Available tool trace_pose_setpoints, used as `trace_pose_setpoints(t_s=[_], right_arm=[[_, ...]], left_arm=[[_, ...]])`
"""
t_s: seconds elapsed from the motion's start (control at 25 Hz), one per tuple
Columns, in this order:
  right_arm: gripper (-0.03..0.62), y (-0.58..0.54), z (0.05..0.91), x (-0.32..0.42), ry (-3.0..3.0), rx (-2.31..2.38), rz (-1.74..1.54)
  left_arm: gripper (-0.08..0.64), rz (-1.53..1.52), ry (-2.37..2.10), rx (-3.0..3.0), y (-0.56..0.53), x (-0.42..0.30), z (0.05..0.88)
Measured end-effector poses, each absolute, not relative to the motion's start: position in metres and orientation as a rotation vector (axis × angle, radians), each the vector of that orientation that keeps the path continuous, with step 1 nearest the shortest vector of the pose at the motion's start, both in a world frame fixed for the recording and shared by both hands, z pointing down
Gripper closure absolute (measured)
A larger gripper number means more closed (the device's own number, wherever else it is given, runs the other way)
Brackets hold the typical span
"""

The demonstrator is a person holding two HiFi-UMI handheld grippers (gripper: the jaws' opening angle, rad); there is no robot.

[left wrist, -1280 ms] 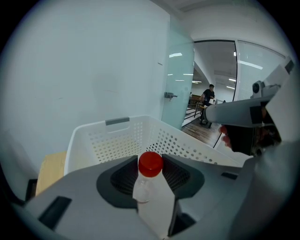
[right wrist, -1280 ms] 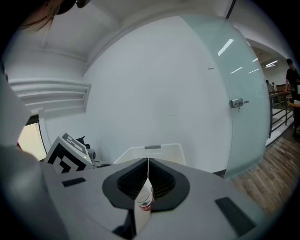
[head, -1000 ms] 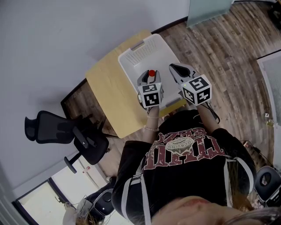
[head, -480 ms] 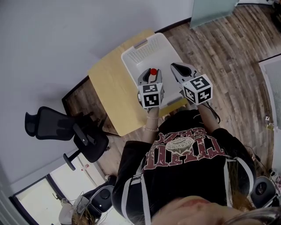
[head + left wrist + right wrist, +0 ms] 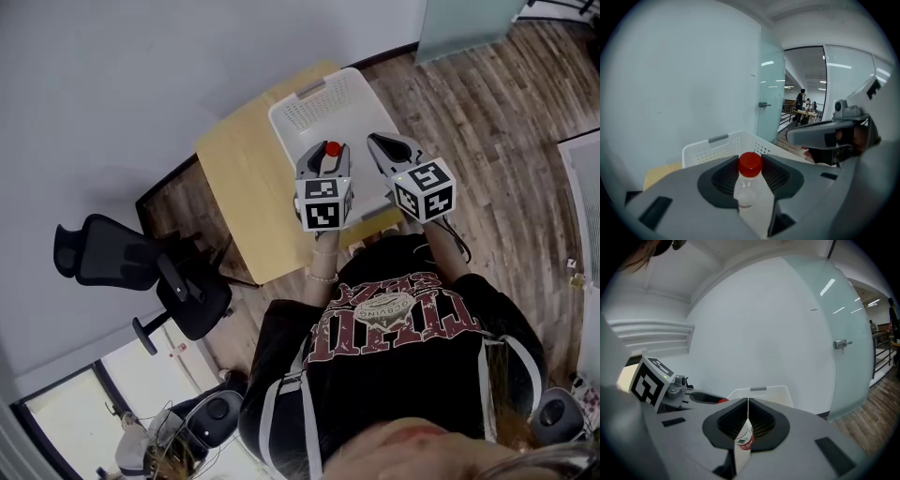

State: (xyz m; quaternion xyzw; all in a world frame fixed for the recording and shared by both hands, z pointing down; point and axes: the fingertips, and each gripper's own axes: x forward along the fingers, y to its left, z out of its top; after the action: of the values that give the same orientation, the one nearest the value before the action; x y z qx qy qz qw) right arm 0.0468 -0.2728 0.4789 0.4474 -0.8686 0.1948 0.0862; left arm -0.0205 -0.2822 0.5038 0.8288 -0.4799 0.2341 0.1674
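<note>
Two grippers are held side by side above the near end of a white perforated basket [image 5: 314,108], which takes up the right end of the wooden worktop [image 5: 239,178]. The left gripper [image 5: 750,158] has its fingers closed on a small clear bottle [image 5: 746,190]. They clamp it just below its red cap [image 5: 750,164], and the bottle stands upright with the cap rising past the fingertips. In the head view the bottle sits over the basket, nearer the worktop's near edge than its far edge.

The right gripper [image 5: 748,401], just beside the left and apart from it, has its fingers drawn together so that the tips meet along a thin line. Pinched in the gap behind the tips is a pale piece with red and green print [image 5: 744,442]; what it is cannot be made out. A black office chair [image 5: 141,272] stands on the wood floor off the worktop's left end.
</note>
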Motion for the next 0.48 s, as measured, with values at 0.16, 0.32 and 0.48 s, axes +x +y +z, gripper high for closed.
trace_pose_setpoints(t_s=[0.16,0.32,0.48], right_arm=[[0.574,-0.272,0.478,0.042,-2.593,1.318,0.574],[0.574,-0.268,0.477,0.037,-2.599,1.304,0.564],[0.574,-0.269,0.475,0.027,-2.606,1.287,0.556]], left_arm=[[0.365,0.633,-1.366,2.371,-0.280,-0.026,0.490],[0.365,0.597,-1.377,2.396,-0.274,-0.032,0.471],[0.364,0.560,-1.385,2.424,-0.271,-0.042,0.449]])
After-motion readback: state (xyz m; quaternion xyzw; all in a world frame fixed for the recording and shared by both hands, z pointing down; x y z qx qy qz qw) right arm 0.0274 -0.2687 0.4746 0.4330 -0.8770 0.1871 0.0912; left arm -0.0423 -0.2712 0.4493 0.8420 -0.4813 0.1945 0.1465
